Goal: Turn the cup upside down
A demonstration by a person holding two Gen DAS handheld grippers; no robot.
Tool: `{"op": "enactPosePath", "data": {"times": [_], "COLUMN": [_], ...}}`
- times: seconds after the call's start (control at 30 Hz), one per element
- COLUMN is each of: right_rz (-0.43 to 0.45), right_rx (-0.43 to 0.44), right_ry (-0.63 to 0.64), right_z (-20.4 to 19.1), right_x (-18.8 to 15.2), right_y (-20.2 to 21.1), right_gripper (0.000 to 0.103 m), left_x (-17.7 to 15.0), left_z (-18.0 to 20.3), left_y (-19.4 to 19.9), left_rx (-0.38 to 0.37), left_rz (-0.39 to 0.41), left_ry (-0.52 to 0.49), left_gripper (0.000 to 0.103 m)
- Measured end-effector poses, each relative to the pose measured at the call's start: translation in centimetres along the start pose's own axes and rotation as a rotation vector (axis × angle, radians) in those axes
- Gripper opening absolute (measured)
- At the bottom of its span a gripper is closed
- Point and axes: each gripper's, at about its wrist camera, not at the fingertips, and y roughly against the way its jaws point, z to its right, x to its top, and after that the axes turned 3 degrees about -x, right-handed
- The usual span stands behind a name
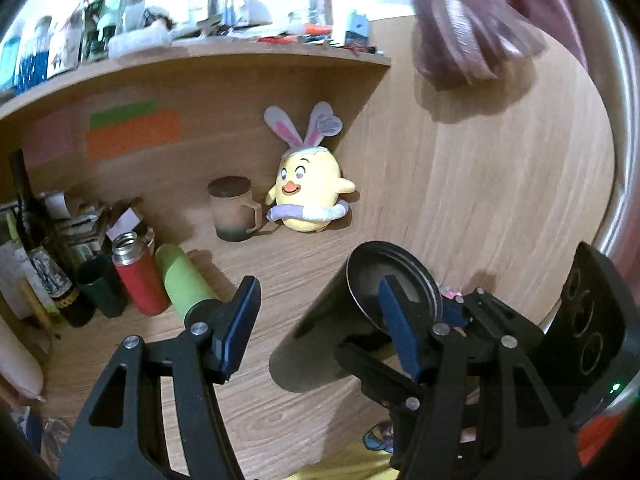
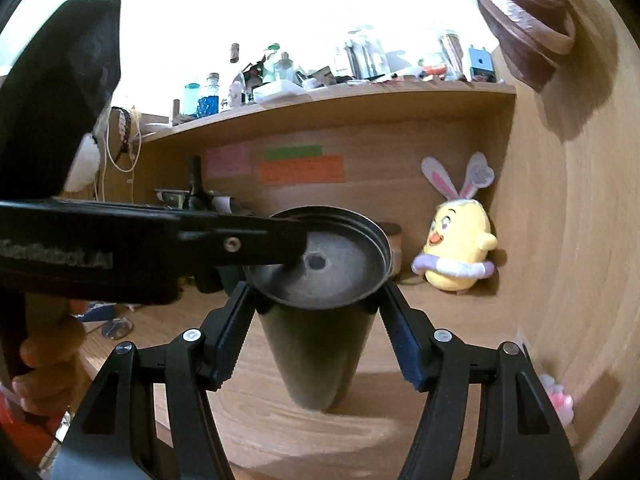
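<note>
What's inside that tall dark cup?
The dark cup looks empty: the right wrist view shows only a dull grey interior with a dark spot at the middle. One finger of the left hand-held gripper reaches over the rim, hiding part of the inside.

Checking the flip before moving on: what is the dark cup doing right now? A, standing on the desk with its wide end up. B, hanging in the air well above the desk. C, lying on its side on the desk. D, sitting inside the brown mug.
A: the dark cup stands on the desk, wide end up.

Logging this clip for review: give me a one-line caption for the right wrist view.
Right gripper straddles the dark cup near its open rim while a left gripper finger reaches inside.
</note>
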Motion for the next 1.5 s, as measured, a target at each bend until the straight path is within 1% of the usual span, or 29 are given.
{"op": "enactPosePath", "data": {"times": [0.1,0.17,0.23,0.37,0.43,0.53,0.57,0.63,0.73,0.83,1.03,1.2,1.23,1.27,1.3,1.33,1.4,1.43,1.47,1.5], "right_rz": [-0.01,-0.015,-0.025,-0.042,-0.05,-0.084,-0.1,-0.124,-0.14,-0.137,-0.123,-0.117,-0.113,-0.111,-0.108,-0.1,-0.081,-0.076,-0.068,-0.058], "right_rx": [0.017,0.023,0.033,0.049,0.055,0.089,0.099,0.112,0.108,0.093,0.079,0.065,0.063,0.062,0.061,0.058,0.05,0.05,0.047,0.043], "right_ry": [0.008,0.019,0.026,0.029,0.021,-0.011,-0.023,-0.035,-0.035,-0.028,-0.036,-0.046,-0.049,-0.052,-0.056,-0.06,-0.059,-0.056,-0.052,-0.048], "right_z": [0.0,-0.1,-0.3,-0.5,-0.5,-0.3,-0.1,0.2,0.6,0.9,1.9,2.6,2.8,2.9,3.0,3.1,3.4,3.4,3.5,3.5], "right_x": [0.6,0.9,1.3,1.8,1.9,1.8,1.6,1.3,1.0,0.8,0.8,0.9,0.9,1.0,1.1,1.3,1.6,1.8,2.0,2.2], "right_y": [-1.3,-1.9,-2.8,-4.5,-5.1,-5.9,-6.2,-6.4,-6.2,-5.4,-3.4,-2.1,-1.8,-1.6,-1.4,-1.0,-0.3,0.1,0.5,0.9], "right_gripper": [0.061,0.061,0.061,0.061,0.061,0.061,0.061,0.061,0.062,0.07,0.07,0.071,0.071,0.073,0.077,0.083,0.084,0.084,0.084,0.084], "left_x": [0.8,1.1,1.5,2.1,2.3,2.3,2.3,2.3,2.3,2.5,2.7,3.0,3.1,3.1,3.2,3.3,3.2,3.0,2.7,2.2], "left_z": [-1.8,-2.7,-3.5,-4.4,-4.8,-5.4,-5.6,-5.9,-5.7,-5.3,-4.9,-4.3,-4.0,-3.8,-3.5,-3.2,-2.4,-1.8,-1.2,-0.5], "left_y": [-0.9,-1.3,-1.7,-2.4,-2.7,-3.1,-3.2,-3.4,-3.5,-3.7,-4.1,-4.3,-4.2,-4.0,-3.5,-2.8,-1.2,-0.1,0.7,1.8], "left_rx": [-0.024,-0.026,-0.009,0.065,0.076,0.118,0.121,0.099,0.116,0.131,0.139,0.163,0.175,0.184,0.191,0.196,0.223,0.251,0.272,0.296], "left_rz": [-0.024,-0.033,-0.036,-0.03,-0.032,-0.025,-0.021,-0.029,-0.02,-0.018,-0.031,-0.034,-0.025,-0.011,0.008,0.033,0.084,0.118,0.146,0.18], "left_ry": [0.059,0.091,0.101,0.087,0.091,0.096,0.098,0.11,0.098,0.081,0.071,0.053,0.048,0.043,0.04,0.041,0.035,0.026,0.02,0.013], "left_gripper": [0.062,0.062,0.064,0.066,0.066,0.066,0.069,0.073,0.074,0.074,0.075,0.074,0.074,0.074,0.074,0.074,0.075,0.078,0.086,0.09]}}
